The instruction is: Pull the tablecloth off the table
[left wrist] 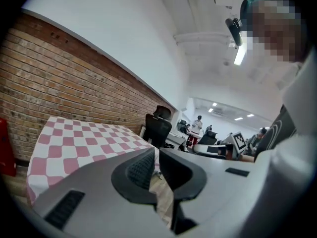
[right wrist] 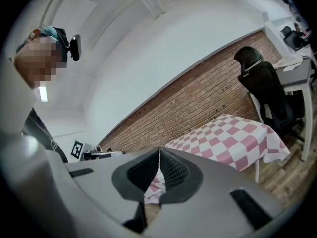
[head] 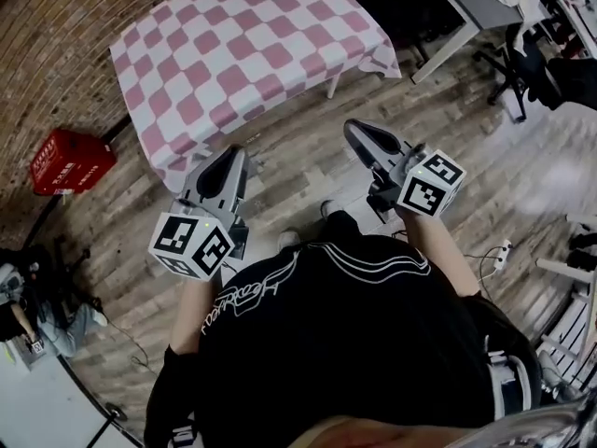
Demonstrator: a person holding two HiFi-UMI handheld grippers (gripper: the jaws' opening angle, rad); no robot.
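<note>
The tablecloth [head: 247, 40] lay spread over the whole table [head: 333, 86], its pink-and-white checks hanging down past every edge, and none of it had been pulled off yet. You stood back from the near edge with both tools pointed at it. Your left hand-held gripper [head: 231, 152] had its jaws together with nothing between them. It was near the cloth's near-left corner but apart from it. Your right hand-held gripper [head: 353, 129] was likewise closed and empty, off the near edge over bare floor. The cloth looked light, thin and limp, so it would likely bunch and slide rather than come away as a flat sheet, and a pinch on a single layer could slip. The overhang along the near edge, close to its two corners, seemed the best place to take hold: open the jaws, bite the hem, and draw both sides evenly toward you.
</note>
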